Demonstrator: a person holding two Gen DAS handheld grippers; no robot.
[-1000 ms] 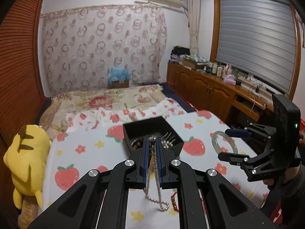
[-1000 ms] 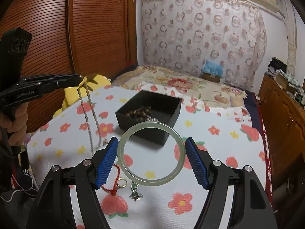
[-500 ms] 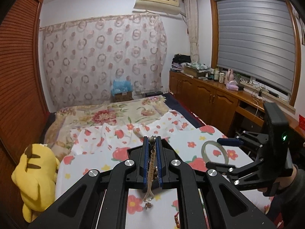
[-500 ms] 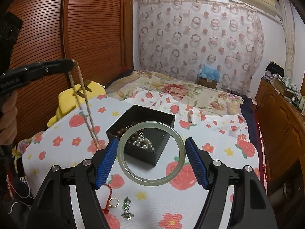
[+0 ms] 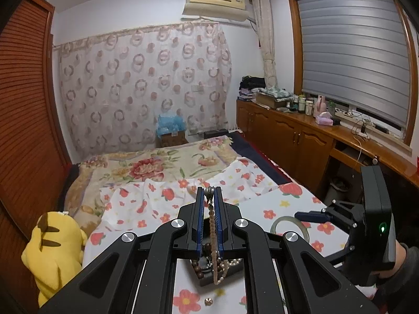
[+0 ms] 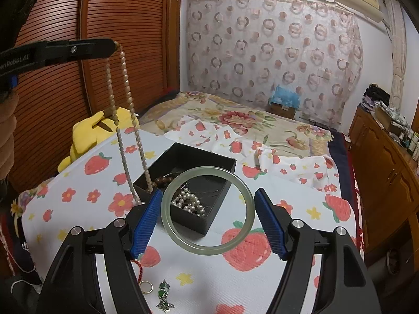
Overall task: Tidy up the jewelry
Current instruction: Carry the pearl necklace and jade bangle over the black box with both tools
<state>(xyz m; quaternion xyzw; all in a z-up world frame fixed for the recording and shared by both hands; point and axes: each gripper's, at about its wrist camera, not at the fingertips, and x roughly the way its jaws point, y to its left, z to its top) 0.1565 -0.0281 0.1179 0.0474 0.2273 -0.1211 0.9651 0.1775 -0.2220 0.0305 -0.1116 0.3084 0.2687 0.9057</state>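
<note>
My left gripper is shut on a long pearl necklace, which hangs down with its lower end over the near left edge of a black box. The necklace and left gripper also show in the right wrist view. My right gripper is shut on a pale green jade bangle, held just in front of and above the box. The bangle and right gripper show in the left wrist view. The box holds a white pearl strand and dark brown beads.
The box stands on a strawberry-print cloth. A red cord with a gold ring and a green pendant lie on it near me. A small gold piece lies on the cloth. A yellow plush toy sits at the left.
My left gripper has risen and moved over the box, carrying the necklace so its lower end now hangs at the box. My right gripper with the bangle has moved closer to the box.
</note>
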